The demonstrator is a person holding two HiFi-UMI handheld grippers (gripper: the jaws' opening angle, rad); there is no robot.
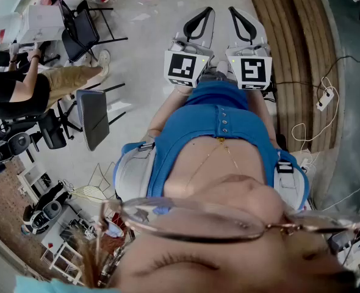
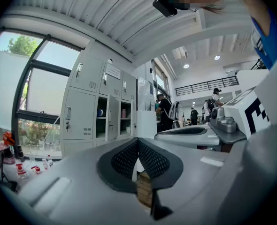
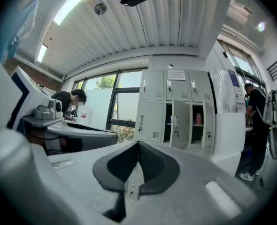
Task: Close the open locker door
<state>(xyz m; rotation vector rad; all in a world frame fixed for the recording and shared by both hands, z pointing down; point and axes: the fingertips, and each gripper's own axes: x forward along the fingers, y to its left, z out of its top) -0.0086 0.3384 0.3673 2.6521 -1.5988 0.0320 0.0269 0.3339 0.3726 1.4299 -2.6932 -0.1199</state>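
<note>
Fingers (image 2: 124,159) clenched on nothing, lockers far ahead
Left gripper (image 2: 138,143) and right gripper (image 3: 138,146) are both pinched empty, side by side; the open locker door (image 3: 180,124) stands well apart across the room, in the grey locker bank (image 3: 152,111). A narrower door (image 3: 207,123) beside it also looks ajar, so the wrong one may get pushed, and a hard shove could bounce back. The paper notice (image 3: 177,74) on an upper door is too small to read.
</note>
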